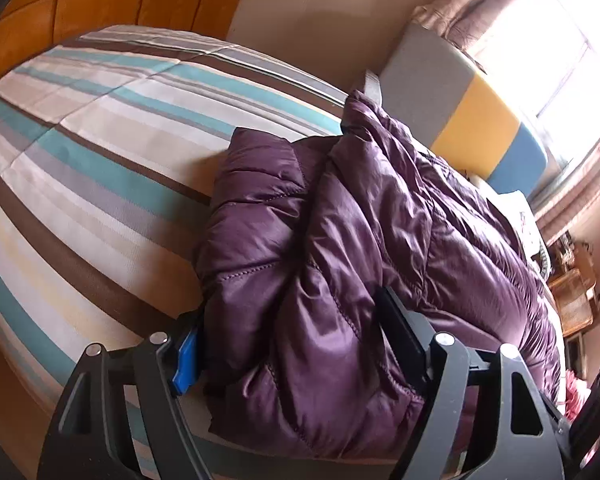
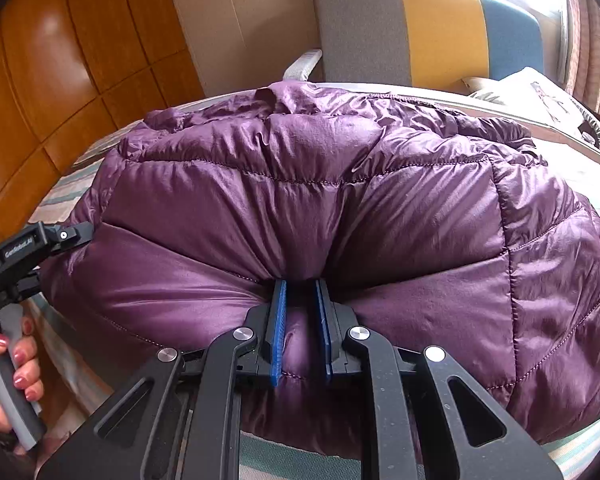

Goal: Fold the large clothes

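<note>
Two grippers bite the near hem of the purple puffer jacket point(image 2: 300, 208), which lies bunched on the striped bed point(image 1: 80, 152): the right gripper point(image 2: 302, 324) narrow, pinching a fold; the left gripper point(image 1: 296, 356) wide, squeezing thick padding. Judged mid-fold; next, both should lift together and carry the hem toward the jacket's far edge.

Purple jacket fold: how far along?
Done: puffer jacket lies bunched, partly doubled over, on the striped bed. In hand: right gripper pinches its near edge; left gripper straddles a thick fold at the other end, pads against it. Left: fold over and flatten into a compact bundle.
</note>
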`<state>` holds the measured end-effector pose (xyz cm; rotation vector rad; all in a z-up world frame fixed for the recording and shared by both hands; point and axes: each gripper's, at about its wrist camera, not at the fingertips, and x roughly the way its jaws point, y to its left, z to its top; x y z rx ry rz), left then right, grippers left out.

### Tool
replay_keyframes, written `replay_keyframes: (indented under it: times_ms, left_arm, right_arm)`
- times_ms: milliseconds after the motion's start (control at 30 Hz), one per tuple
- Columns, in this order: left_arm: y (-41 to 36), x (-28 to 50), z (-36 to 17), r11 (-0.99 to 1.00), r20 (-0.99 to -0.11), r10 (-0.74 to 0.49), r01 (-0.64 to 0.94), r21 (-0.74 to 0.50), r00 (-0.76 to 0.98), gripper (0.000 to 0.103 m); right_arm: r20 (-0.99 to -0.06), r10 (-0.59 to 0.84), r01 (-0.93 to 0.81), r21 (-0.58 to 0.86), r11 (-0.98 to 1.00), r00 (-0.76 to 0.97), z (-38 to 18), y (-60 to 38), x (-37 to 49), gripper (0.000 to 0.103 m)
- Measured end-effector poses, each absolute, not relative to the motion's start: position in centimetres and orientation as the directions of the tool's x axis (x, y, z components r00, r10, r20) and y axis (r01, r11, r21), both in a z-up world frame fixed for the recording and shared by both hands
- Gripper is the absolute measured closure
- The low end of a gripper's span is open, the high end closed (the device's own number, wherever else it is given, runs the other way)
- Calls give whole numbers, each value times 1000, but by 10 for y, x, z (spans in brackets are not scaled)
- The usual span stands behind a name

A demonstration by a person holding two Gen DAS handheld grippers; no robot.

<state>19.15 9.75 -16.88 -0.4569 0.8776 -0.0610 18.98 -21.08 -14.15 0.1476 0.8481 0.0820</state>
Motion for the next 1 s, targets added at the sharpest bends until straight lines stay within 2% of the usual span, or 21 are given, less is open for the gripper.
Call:
replay_keyframes:
  times_ms: [167, 333, 400, 500, 700, 1000]
  left_arm:
    - [100, 195, -171, 881, -723, -267, -142, -451, 636, 46]
    - [103, 200, -175, 847, -719, -307, -165, -505, 624, 57]
    - [102, 200, -171, 834, -710, -322, -167, -526, 626, 72]
    - [89, 190, -151, 872, -673, -277, -114, -475, 686, 81]
    - [62, 169, -102, 898, -541, -296, 37, -439, 787, 85]
    - [24, 150, -59, 881, -423, -405, 224, -416, 811, 86]
  right_arm:
    - [-737, 148, -1, 196, 981, 660, -142, -215, 189, 88]
    - [-741, 148, 4, 199, 980, 655, -141, -220, 188, 88]
    - [-745, 137, 10, 190, 982, 653, -141, -221, 189, 88]
    - [-749, 112, 23, 167, 986, 652, -141, -214, 191, 88]
    - [-747, 78, 55, 152, 987, 661, -142, -202, 189, 88]
    - [-749, 117, 73, 215, 974, 652, -144, -209, 192, 88]
